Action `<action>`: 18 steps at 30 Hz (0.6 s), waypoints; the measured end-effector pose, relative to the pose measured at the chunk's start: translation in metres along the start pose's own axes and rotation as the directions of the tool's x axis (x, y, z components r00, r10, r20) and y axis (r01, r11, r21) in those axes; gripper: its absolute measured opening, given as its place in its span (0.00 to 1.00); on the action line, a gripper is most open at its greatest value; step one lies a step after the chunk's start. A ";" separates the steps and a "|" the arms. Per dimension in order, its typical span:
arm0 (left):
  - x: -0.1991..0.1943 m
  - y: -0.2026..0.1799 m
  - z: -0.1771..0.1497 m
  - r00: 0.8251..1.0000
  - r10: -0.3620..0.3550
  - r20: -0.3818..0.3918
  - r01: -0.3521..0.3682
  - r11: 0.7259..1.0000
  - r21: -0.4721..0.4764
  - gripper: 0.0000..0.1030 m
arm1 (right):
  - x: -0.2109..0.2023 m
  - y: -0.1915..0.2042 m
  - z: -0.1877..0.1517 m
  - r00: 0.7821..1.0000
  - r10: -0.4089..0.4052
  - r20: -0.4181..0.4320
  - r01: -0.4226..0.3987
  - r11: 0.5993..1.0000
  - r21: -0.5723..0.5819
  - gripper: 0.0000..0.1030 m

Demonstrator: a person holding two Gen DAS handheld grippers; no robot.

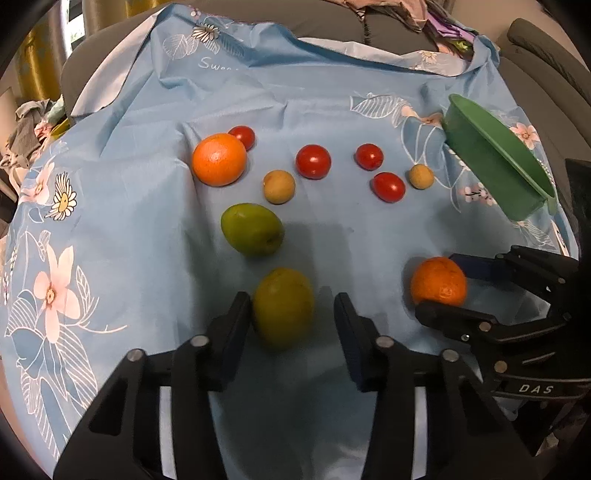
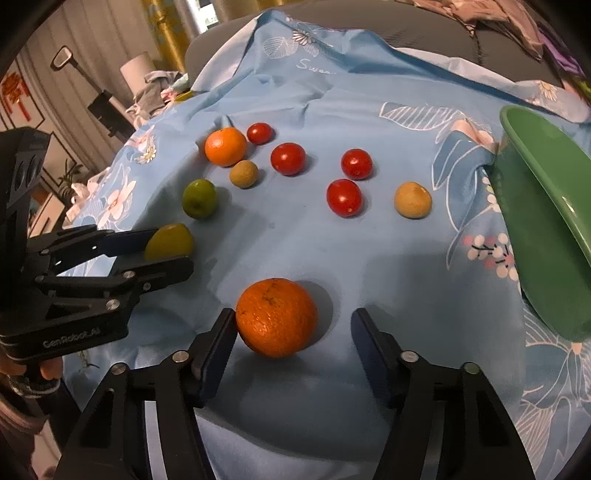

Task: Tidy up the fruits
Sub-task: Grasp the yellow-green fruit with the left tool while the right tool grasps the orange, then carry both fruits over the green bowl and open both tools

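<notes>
Fruits lie on a blue floral cloth (image 1: pixel 147 206). My left gripper (image 1: pixel 293 312) is open around a yellow-green fruit (image 1: pixel 283 308), whose left side touches the left finger; it also shows in the right wrist view (image 2: pixel 170 240). My right gripper (image 2: pixel 293 325) is open around an orange (image 2: pixel 277 317), touching the left finger; it also shows in the left wrist view (image 1: pixel 439 281). Farther back lie a second green fruit (image 1: pixel 253 229), a second orange (image 1: pixel 219 159), several red tomatoes (image 1: pixel 313 161) and two small tan fruits (image 1: pixel 279 186).
A green basin (image 1: pixel 495 158) sits tilted at the right edge of the cloth; it also shows in the right wrist view (image 2: pixel 554 229). Grey sofa cushions (image 1: pixel 369 29) and loose clothes lie behind. Room clutter stands to the left.
</notes>
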State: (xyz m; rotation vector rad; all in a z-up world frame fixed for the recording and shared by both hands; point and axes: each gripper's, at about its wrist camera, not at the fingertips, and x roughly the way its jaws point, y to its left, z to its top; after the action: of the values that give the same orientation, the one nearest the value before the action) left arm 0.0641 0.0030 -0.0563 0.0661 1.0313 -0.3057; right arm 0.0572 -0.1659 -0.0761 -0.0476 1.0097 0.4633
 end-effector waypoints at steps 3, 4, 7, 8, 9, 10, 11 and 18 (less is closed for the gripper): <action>0.004 0.004 0.000 1.000 -0.002 -0.004 0.002 1.000 -0.020 0.34 | 0.001 0.002 0.002 1.000 0.004 0.001 -0.004 1.000 -0.014 0.52; 0.004 0.005 0.000 1.000 -0.004 -0.002 0.004 1.000 -0.022 0.34 | 0.001 0.002 0.001 1.000 0.006 0.002 -0.006 1.000 -0.016 0.51; 0.003 0.003 -0.001 1.000 -0.002 0.000 0.002 1.000 -0.018 0.34 | 0.002 0.004 0.001 1.000 -0.001 0.001 0.001 1.000 -0.024 0.51; 0.003 0.003 -0.002 1.000 -0.003 0.000 0.003 1.000 -0.017 0.34 | 0.002 0.004 0.001 1.000 -0.001 0.001 0.001 1.000 -0.025 0.51; 0.003 0.003 -0.002 1.000 -0.006 0.000 0.006 1.000 -0.019 0.34 | 0.002 0.004 0.001 1.000 -0.001 0.002 0.002 1.000 -0.025 0.51; 0.003 0.003 -0.002 1.000 -0.008 0.001 0.008 1.000 -0.021 0.34 | 0.002 0.004 0.001 1.000 -0.001 0.002 0.001 1.000 -0.025 0.50; 0.004 0.004 -0.001 1.000 -0.012 0.001 0.012 1.000 -0.022 0.34 | 0.002 0.004 0.001 1.000 -0.001 0.002 0.001 1.000 -0.026 0.50; 0.004 0.005 -0.001 1.000 -0.020 0.001 0.020 0.999 -0.031 0.34 | 0.002 0.005 0.001 1.000 -0.003 0.001 0.003 1.000 -0.026 0.50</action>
State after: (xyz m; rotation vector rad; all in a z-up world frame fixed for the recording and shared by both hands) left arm 0.0662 0.0068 -0.0605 0.0278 1.0367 -0.3082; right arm 0.0570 -0.1609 -0.0764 -0.0721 1.0025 0.4742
